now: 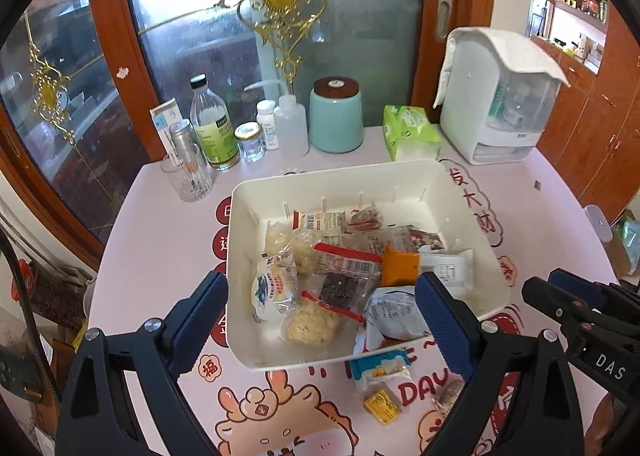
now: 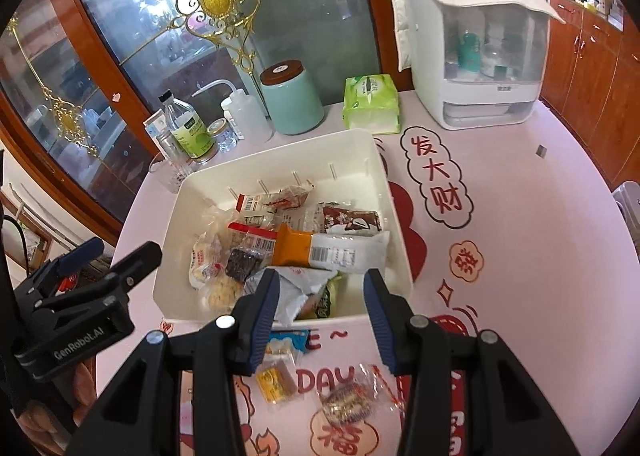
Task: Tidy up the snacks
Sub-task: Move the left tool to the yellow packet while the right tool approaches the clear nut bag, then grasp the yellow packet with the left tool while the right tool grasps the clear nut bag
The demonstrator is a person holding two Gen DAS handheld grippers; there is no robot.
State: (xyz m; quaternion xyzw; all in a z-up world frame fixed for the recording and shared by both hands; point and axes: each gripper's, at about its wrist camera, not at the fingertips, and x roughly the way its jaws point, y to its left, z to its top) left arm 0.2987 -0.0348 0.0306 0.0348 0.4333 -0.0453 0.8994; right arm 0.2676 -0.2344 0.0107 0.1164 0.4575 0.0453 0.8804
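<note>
Jaws of both grippers stand apart, empty, above the white bin (image 2: 396, 215); three snacks remain at lower centre, so next likely grabs the yellow packet (image 2: 274, 378)

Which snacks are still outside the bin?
Three, on the table in front of the bin: blue pack, yellow pack, clear-wrapped snack. The rest lie inside.
</note>
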